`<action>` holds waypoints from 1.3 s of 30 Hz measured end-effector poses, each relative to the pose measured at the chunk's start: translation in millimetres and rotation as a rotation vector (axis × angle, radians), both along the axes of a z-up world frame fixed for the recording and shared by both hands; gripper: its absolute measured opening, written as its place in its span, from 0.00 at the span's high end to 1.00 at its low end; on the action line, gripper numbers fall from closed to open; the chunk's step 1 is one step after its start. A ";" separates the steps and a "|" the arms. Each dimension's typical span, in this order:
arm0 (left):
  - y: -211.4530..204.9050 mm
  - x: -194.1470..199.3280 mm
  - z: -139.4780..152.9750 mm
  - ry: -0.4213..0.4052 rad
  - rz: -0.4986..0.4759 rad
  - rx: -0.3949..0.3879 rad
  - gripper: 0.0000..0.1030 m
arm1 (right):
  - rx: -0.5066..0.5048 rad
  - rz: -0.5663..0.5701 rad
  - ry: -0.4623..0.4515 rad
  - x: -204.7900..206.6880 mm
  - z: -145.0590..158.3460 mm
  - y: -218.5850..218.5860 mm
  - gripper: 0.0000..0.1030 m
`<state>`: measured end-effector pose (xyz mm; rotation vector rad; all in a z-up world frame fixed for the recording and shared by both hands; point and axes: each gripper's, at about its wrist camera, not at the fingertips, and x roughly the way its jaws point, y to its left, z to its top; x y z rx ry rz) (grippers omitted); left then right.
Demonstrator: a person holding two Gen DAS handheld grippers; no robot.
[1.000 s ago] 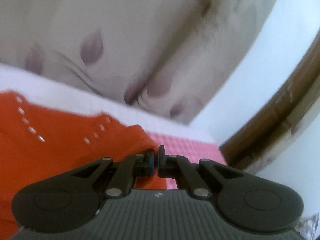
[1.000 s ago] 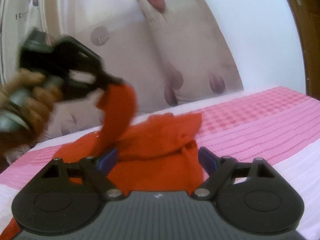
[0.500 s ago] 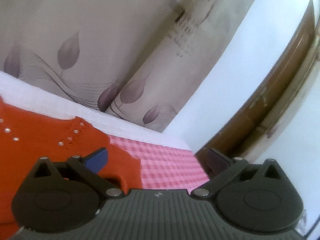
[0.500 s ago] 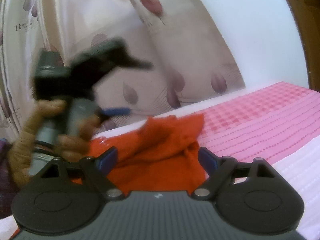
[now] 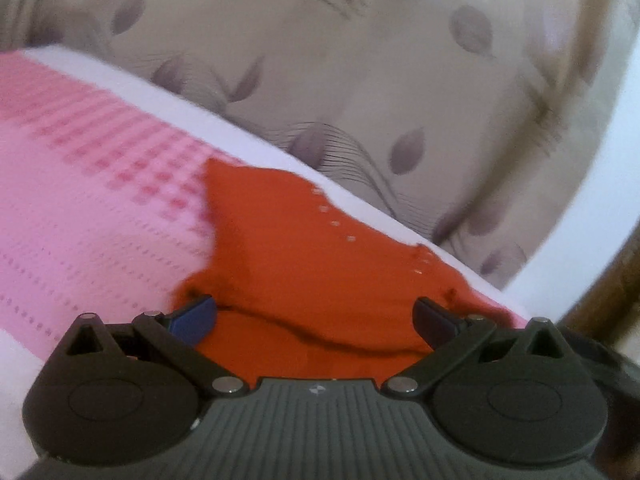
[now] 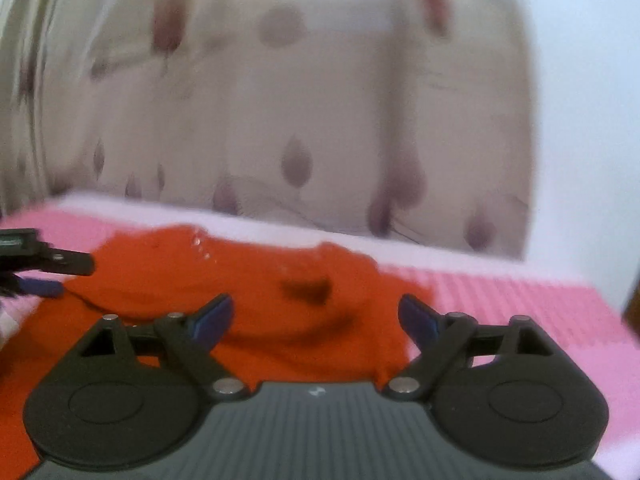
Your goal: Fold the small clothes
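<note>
Orange cloth, a small orange garment (image 5: 304, 256), lies spread on a pink checked bedspread (image 5: 88, 200), and every place below is told from that garment. My left gripper (image 5: 316, 320) hangs just above the near edge of the garment, its two blue-padded fingers (image 5: 192, 316) spread wide apart with nothing between them but the fabric beneath. A dark fold line crosses the garment just beyond those fingers. A row of small pale studs (image 5: 336, 224) runs along the garment's far edge. Beyond that edge comes a white band of the bedspread, then a beige curtain (image 5: 360, 80) printed with mauve leaves.

My right gripper (image 6: 316, 316) also hovers over the near part of the garment (image 6: 260, 280), its fingers (image 6: 212, 316) likewise held wide apart and gripping nothing. From this view the garment has a dark crease near its middle, though the picture is blurred and I cannot tell how many layers lie there. At the garment's left side, the tip of my left gripper (image 6: 52, 272) shows, close above the cloth. To the garment's right, the bedspread (image 6: 520, 300) continues pink.
</note>
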<state>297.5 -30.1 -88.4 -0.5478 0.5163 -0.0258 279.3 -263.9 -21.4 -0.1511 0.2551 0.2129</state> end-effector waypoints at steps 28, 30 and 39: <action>29.6 -24.0 -3.9 -0.091 0.272 -0.083 0.04 | 1.048 0.074 0.297 105.9 -44.0 -104.2 0.91; 32.9 -25.5 -3.5 -0.096 0.300 -0.084 0.05 | 1.143 0.133 0.228 102.7 -38.8 -108.3 0.91; 30.7 -25.8 -0.1 -0.090 0.323 -0.060 0.02 | 1.014 -0.070 0.386 114.7 -67.2 -130.3 0.71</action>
